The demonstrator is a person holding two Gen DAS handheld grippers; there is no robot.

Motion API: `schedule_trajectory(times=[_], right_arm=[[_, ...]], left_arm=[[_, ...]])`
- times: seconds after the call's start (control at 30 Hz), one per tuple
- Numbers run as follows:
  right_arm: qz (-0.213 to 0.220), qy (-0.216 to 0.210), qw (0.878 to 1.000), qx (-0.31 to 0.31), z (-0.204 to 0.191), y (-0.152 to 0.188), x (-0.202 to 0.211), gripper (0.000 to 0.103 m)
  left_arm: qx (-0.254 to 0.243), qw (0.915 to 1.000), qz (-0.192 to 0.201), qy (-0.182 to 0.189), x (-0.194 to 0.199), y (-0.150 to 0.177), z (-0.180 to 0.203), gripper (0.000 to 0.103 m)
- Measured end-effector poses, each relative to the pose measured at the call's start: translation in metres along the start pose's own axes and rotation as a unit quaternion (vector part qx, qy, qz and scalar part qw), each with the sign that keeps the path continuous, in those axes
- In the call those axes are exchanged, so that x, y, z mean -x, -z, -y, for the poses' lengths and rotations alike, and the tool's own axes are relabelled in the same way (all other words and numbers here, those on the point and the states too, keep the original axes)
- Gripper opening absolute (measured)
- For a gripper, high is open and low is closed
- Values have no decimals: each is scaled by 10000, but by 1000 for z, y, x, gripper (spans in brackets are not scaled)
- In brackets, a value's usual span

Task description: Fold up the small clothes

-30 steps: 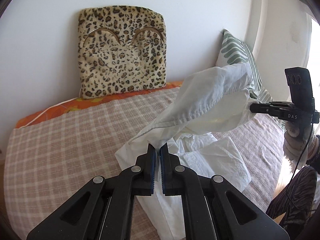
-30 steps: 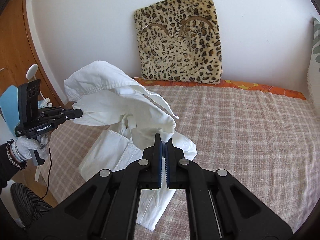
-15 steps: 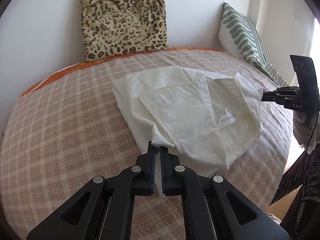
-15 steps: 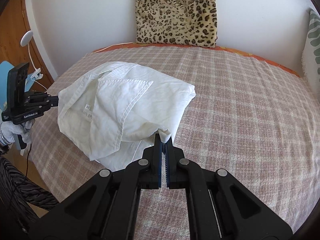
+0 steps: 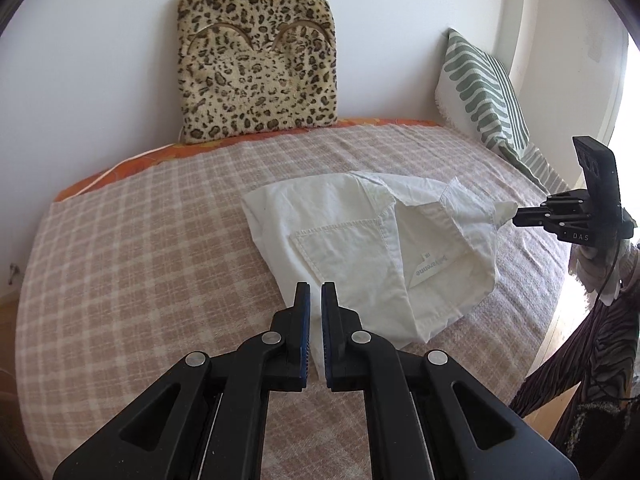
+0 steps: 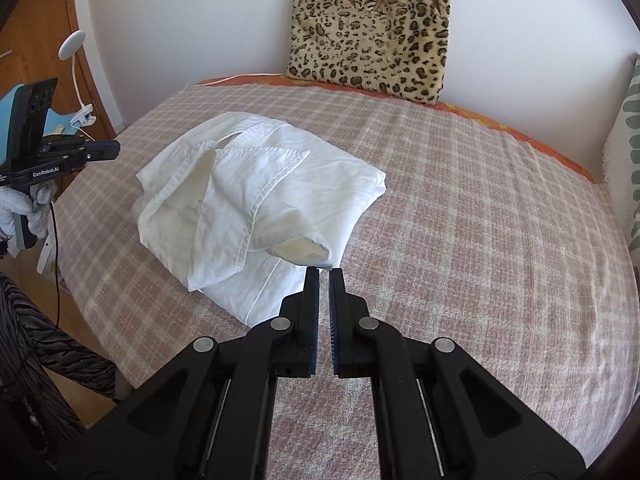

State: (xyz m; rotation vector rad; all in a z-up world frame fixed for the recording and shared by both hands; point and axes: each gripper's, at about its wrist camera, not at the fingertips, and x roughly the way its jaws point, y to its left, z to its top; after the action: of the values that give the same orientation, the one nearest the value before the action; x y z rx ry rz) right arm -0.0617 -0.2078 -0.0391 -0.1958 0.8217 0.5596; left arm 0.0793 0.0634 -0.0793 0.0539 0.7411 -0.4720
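A white garment (image 5: pixel 360 240) (image 6: pixel 260 184) lies loosely folded on the checked bed cover (image 5: pixel 140 260), a label showing inside its fold. My left gripper (image 5: pixel 316 290) hovers at the garment's near edge. Its jaws are opening with a narrow gap, and no cloth is pinched between them. The right wrist view shows that same left gripper (image 6: pixel 116 149) just clear of the cloth's left side. My right gripper (image 6: pixel 324 274) stays shut, its tips against the garment's near fold. In the left wrist view a cloth corner is drawn out to the right gripper (image 5: pixel 516 213).
A leopard-print cushion (image 5: pixel 256 64) (image 6: pixel 372 28) leans on the white wall behind the bed. A green-striped pillow (image 5: pixel 480 88) stands at the right end. Left of the bed are a wooden door (image 6: pixel 40 20) and a clip lamp (image 6: pixel 72 42). A gloved hand (image 5: pixel 592 268) holds each gripper.
The garment hung in the air between both grippers, then came down onto the bed. The left jaws have since parted a little and drawn back off the cloth.
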Motion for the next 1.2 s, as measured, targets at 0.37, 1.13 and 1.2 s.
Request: schedule_trajectory(times=[0.37, 1.13, 1.2], right_arm=[[482, -585, 9956, -551, -7, -90, -29, 7], [20, -1257, 9870, -1004, -28, -84, -85, 7], [-24, -1232, 9867, -1056, -19, -102, -98, 9]], left_arm=[[182, 9977, -180, 635, -72, -102, 9, 14], [450, 9948, -790, 448, -120, -59, -14, 15], [577, 9949, -731, 386, -125, -64, -22, 16]])
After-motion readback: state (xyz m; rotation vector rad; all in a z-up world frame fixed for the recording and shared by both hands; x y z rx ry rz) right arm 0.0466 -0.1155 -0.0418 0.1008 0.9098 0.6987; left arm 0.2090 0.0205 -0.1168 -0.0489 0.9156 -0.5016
